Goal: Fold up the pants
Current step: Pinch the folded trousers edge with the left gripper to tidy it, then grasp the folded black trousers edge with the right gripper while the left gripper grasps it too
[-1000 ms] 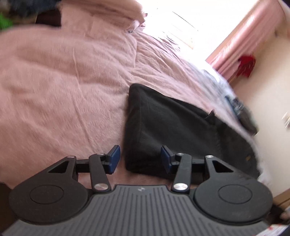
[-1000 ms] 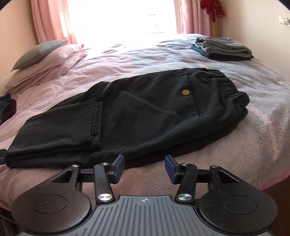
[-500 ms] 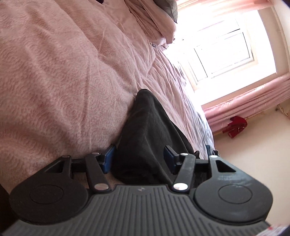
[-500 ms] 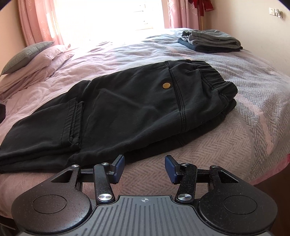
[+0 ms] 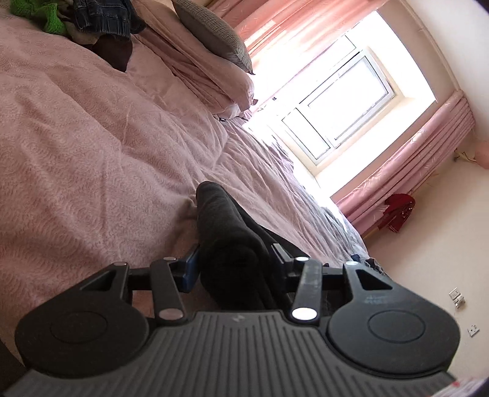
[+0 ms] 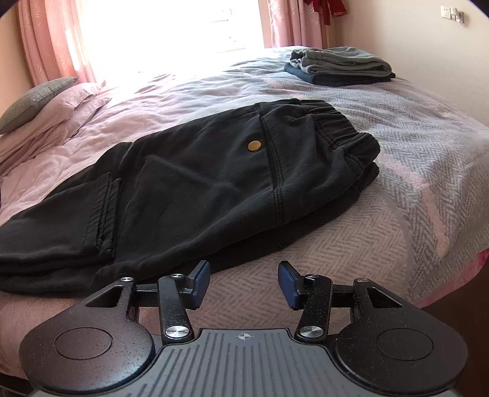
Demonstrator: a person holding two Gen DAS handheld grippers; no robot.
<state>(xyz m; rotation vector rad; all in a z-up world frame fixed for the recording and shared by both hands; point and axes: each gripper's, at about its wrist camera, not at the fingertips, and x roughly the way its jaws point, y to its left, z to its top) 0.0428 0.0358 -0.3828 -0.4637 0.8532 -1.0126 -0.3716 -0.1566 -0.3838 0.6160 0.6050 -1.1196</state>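
Left wrist view: the left gripper (image 5: pixel 235 259) is low over the pink bed cover (image 5: pixel 91 171). The thick, doubled end of the black pants (image 5: pixel 226 226) sits right between its two fingers and fills the gap. The cloth touches both blue pads, but I cannot tell if the fingers are squeezing it or just sitting around it. Far off, by a grey pillow (image 5: pixel 211 30), lies a messy pile of clothes (image 5: pixel 101 18) with something bright green (image 5: pixel 39 15) in it. A bright window (image 5: pixel 342 100) has pink curtains (image 5: pixel 406 158), and a red thing (image 5: pixel 397 213) hangs by them. Two small wall sockets (image 5: pixel 457 297) show on the cream wall.

Right wrist view: the right gripper (image 6: pixel 243 284) has its fingers apart with nothing between them. It is just in front of the near edge of the pants (image 6: pixel 189 189) and not touching them. The pants lie flat on the bed, folded in half the long way, with the stretchy waistband (image 6: pixel 345 134) to the right. A small round gold button (image 6: pixel 253 146) sits near the pocket seam. A tiny cross mark (image 6: pixel 243 336) is on the gripper's body. At the far corner of the zigzag blanket (image 6: pixel 428 171) is a neat stack of folded clothes (image 6: pixel 339 64), grey on top of dark.
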